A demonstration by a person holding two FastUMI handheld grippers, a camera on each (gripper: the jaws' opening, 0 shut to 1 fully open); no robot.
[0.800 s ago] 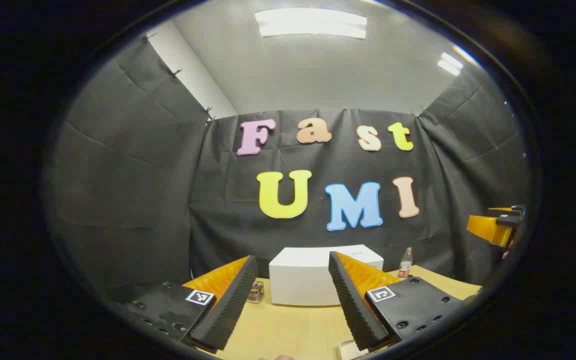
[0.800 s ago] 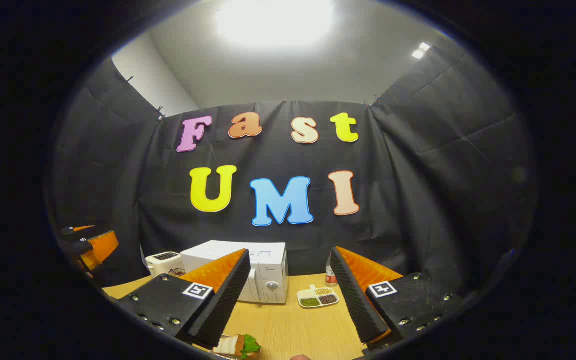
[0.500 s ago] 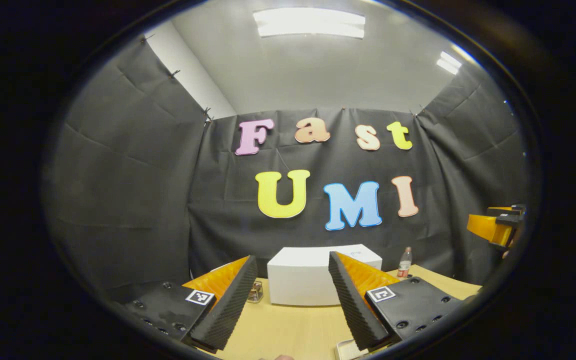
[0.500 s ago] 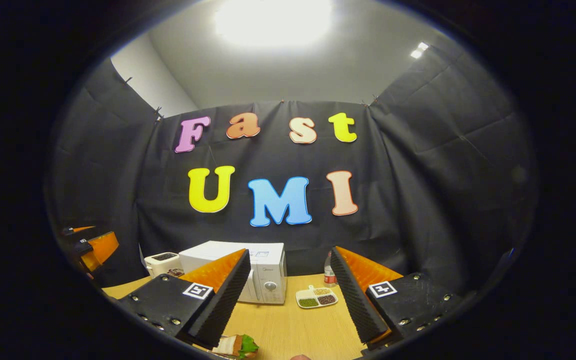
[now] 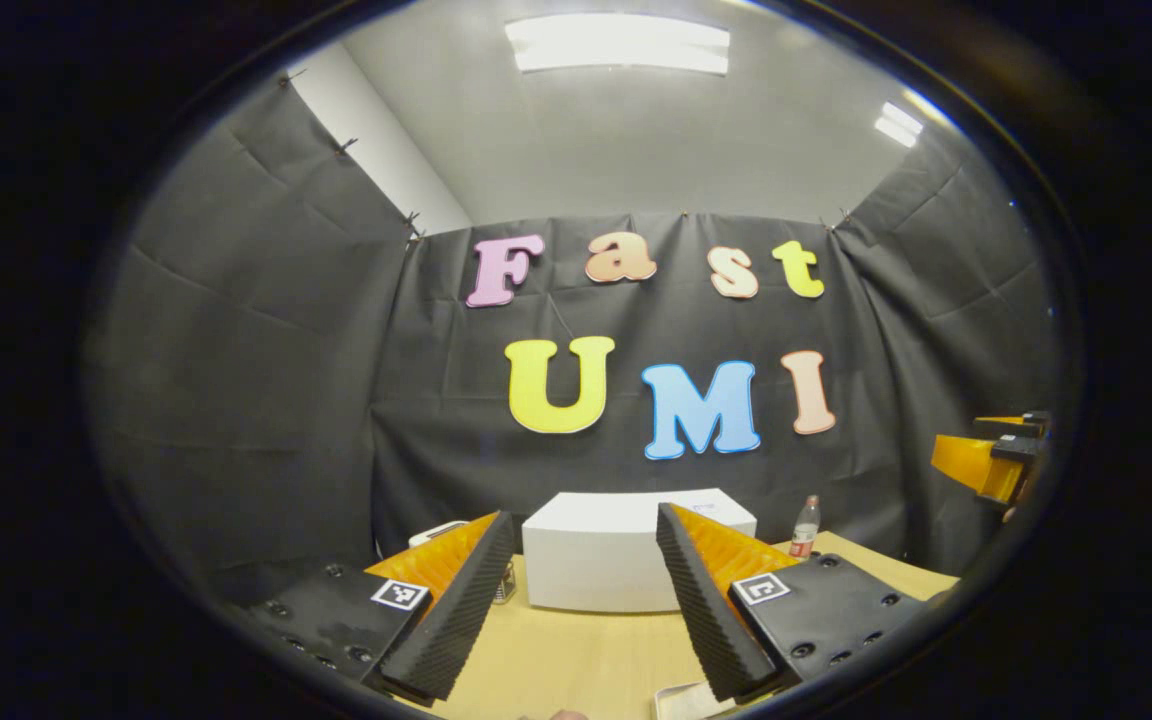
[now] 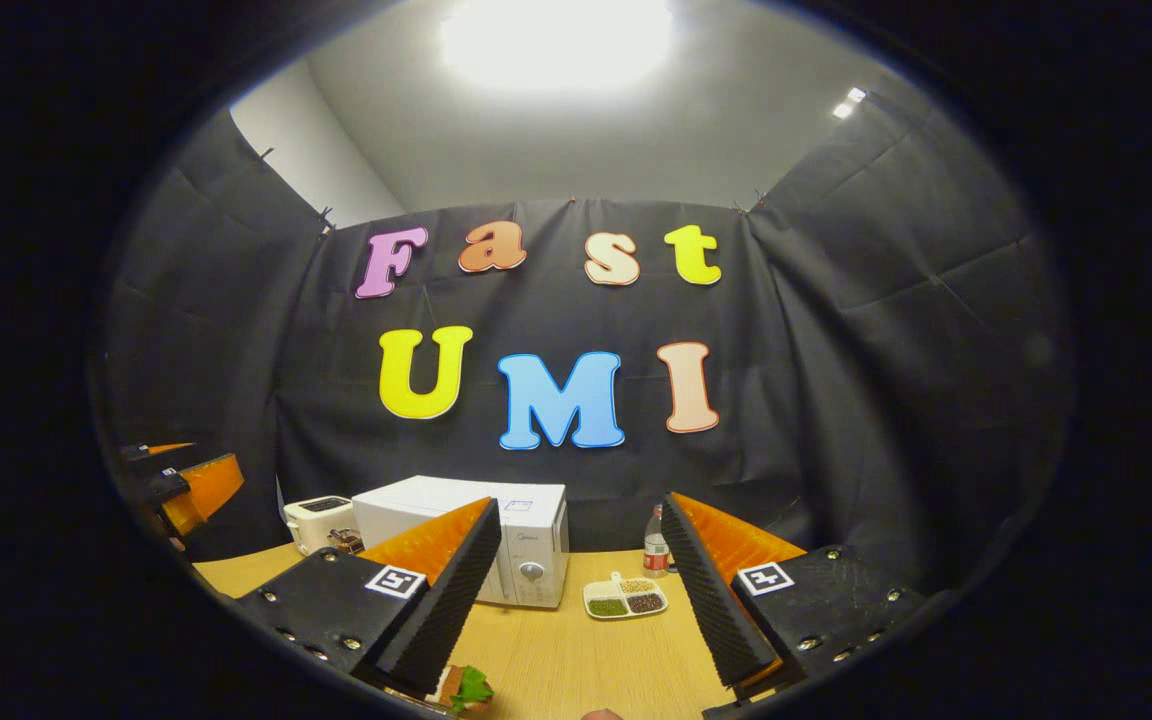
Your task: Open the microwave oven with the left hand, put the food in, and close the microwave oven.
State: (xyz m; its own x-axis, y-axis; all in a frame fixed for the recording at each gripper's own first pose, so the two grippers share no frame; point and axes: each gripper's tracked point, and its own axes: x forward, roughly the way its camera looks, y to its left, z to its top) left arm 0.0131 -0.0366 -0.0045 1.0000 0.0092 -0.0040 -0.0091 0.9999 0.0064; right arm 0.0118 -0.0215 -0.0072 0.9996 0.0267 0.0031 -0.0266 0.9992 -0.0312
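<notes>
Black cloth hung all around the booth, and a wooden table (image 6: 576, 650) stood in front of it. At the back edge of the table sat the white microwave oven (image 6: 496, 535), with its door shut and its round knob facing out. Compared with a moment before, it had slid a little to the left in the left gripper view and sat a little higher in the right gripper view, so both hands had moved a bit. That looked like getting ready, since the door was not yet touched. The left gripper (image 5: 581, 600) pointed at the microwave oven from well away, its fingers wide apart and holding nothing. The right gripper (image 6: 581, 600) also had its fingers wide apart and empty. The food, a sandwich (image 6: 464, 688) with green leaf, lay at the near edge of the table, just under the right gripper. A white toaster (image 6: 318, 522) stood just left of the microwave oven. A snack tray (image 6: 624, 598) and a bottle (image 6: 655, 550) stood to its right.
</notes>
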